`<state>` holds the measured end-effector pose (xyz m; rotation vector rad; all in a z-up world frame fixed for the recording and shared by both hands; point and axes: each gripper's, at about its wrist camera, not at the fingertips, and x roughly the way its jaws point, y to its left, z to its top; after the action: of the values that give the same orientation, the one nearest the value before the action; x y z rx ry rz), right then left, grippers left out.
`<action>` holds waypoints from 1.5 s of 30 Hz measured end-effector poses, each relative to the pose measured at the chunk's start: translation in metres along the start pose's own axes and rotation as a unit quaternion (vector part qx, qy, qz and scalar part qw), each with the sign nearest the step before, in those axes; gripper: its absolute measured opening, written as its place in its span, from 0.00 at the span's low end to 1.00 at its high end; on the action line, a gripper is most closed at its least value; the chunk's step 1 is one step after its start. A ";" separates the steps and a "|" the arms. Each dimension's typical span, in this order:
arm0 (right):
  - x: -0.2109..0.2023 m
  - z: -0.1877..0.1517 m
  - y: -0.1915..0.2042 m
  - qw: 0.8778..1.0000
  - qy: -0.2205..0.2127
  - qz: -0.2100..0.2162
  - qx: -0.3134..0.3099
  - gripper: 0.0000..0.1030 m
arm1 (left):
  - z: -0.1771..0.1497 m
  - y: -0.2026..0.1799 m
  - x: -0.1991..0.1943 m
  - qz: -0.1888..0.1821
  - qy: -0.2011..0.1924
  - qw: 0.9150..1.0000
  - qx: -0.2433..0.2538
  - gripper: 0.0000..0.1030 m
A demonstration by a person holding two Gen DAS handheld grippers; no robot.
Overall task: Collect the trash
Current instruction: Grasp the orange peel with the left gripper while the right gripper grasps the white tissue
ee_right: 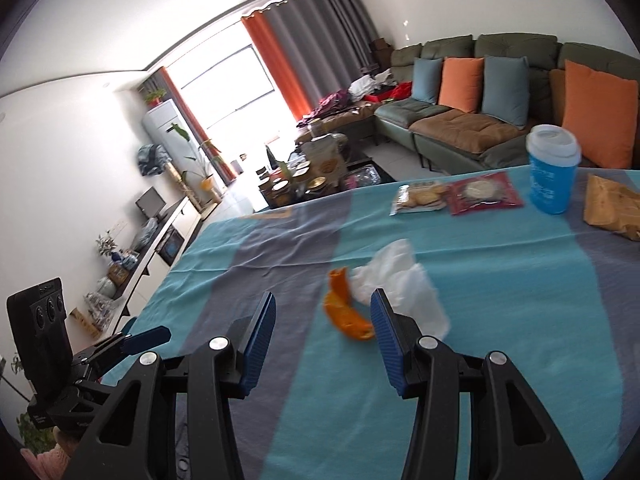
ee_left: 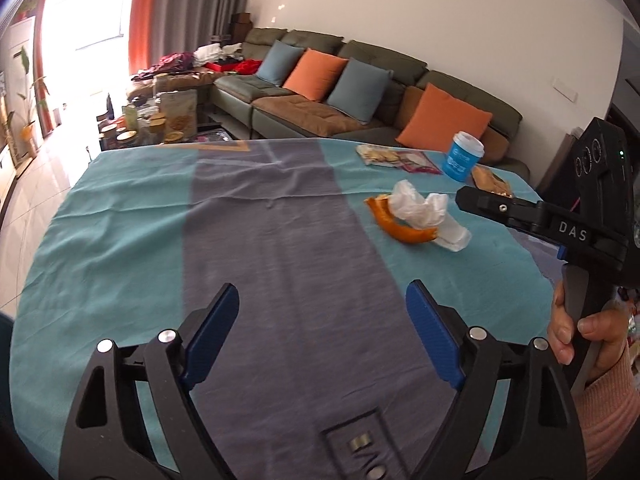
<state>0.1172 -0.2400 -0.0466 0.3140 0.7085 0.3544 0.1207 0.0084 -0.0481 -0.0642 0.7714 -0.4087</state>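
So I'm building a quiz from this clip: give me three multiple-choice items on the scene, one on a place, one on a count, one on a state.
1. Where does the peel lie?
A. Touching the tissue
B. Inside the cup
C. On the sofa

2. How many orange cushions are on the sofa?
A. One
B. Two
C. Four

3. How is the left gripper?
A. Shut on the cup
B. Shut on the tissue
C. Open, nothing between its fingers

Answers: 1 A, the peel lies against the crumpled tissue on the tablecloth. 2 B, two orange cushions sit among two blue ones. 3 C, its fingers stand wide over bare cloth.
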 end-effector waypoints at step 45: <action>0.028 0.004 -0.052 0.997 0.051 0.025 0.048 0.07 | 0.046 -0.040 0.121 -0.077 0.096 0.992 -0.010 0.12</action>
<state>0.1505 -0.2759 -0.0800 0.4068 0.8196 0.3860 0.2160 -0.0789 -0.0873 -0.1049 0.9640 -0.5596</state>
